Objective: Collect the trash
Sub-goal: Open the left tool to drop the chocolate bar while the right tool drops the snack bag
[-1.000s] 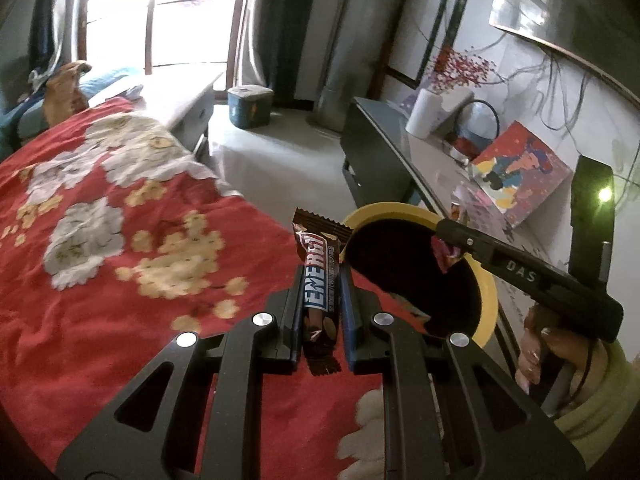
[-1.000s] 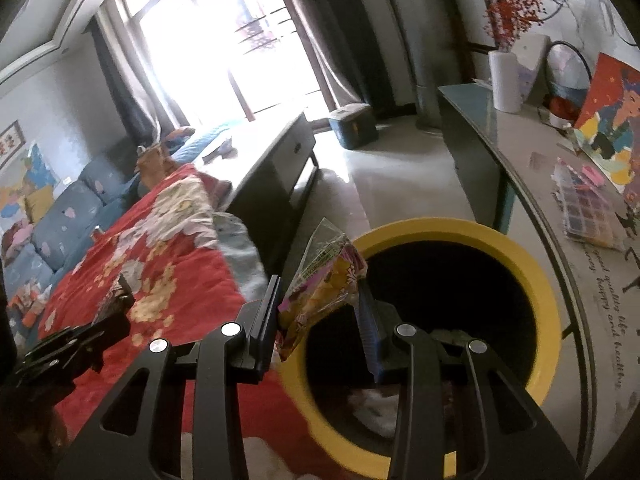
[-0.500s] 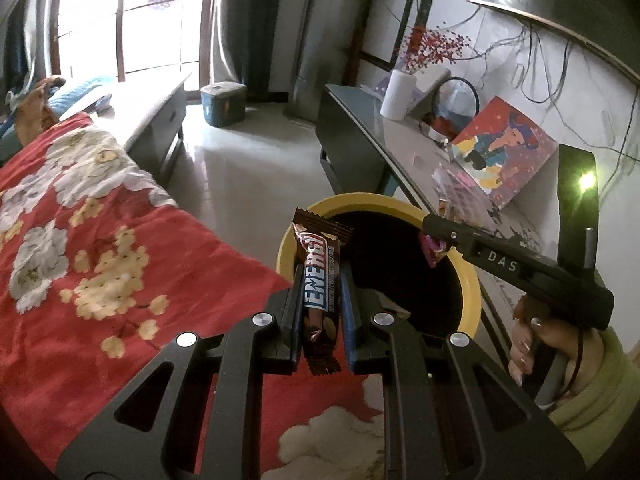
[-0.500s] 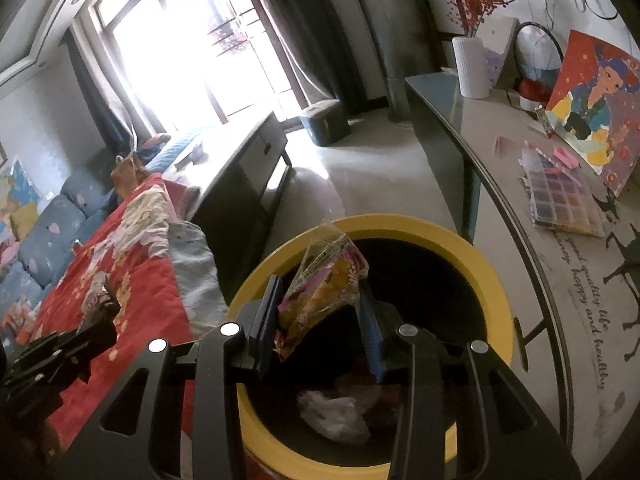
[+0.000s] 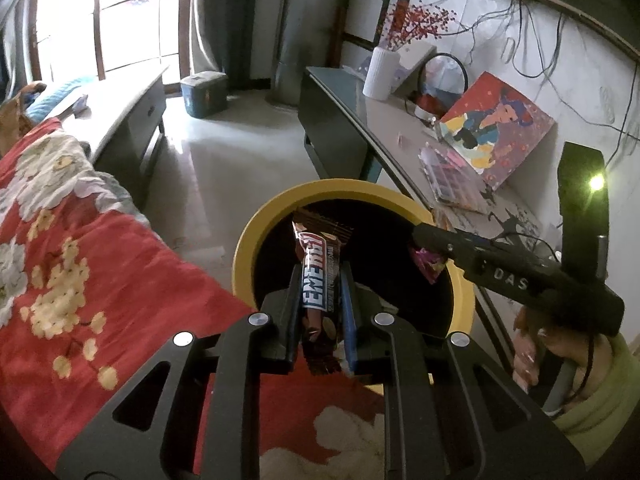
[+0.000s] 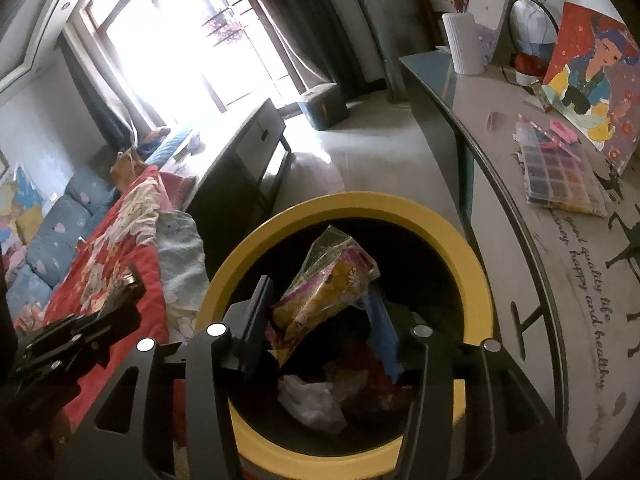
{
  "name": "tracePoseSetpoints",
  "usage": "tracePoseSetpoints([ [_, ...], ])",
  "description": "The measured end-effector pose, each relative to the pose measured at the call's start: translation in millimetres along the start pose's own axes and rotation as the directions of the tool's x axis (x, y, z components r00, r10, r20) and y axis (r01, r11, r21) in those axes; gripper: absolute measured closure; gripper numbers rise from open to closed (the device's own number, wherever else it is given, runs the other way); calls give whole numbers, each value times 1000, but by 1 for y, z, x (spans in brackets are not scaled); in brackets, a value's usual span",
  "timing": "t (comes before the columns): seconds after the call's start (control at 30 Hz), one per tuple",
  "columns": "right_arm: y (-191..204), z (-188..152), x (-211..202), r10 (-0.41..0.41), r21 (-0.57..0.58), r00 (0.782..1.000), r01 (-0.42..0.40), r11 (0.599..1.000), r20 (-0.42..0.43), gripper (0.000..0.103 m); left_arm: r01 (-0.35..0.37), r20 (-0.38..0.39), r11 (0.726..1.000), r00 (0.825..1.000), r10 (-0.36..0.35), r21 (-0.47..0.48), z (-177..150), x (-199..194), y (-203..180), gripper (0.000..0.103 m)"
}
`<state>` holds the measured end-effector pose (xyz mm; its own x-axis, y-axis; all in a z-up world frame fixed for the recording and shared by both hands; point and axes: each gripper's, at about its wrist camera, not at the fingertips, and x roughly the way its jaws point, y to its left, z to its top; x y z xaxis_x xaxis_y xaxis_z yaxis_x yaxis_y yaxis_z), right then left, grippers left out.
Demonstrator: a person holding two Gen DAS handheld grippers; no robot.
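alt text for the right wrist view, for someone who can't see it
The right gripper hangs over a yellow-rimmed trash bin, its fingers just opening around a crinkled yellow snack wrapper. Crumpled trash lies inside the bin; a red floral blanket is left, a grey counter right.

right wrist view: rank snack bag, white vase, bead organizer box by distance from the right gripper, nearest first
1. Snack bag: between the fingers of the right gripper, over the yellow bin.
2. Bead organizer box: right, flat on the side table.
3. White vase: upper right, at the table's far end.
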<state>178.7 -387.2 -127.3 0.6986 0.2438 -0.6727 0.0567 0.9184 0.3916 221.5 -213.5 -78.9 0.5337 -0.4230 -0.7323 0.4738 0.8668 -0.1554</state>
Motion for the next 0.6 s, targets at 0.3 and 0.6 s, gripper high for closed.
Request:
tracePoseSetpoints([
  [0.3,-10,-2,-9,11,8,1000,-11,1000,5,40,14,-10,1000,1000,-14,-15,4,8,-3,71],
  [0.6,-6,-4,-31,-28,-17,999,29,999,46,20,5,34,999,999,-3,-53,3,-12,5,29],
])
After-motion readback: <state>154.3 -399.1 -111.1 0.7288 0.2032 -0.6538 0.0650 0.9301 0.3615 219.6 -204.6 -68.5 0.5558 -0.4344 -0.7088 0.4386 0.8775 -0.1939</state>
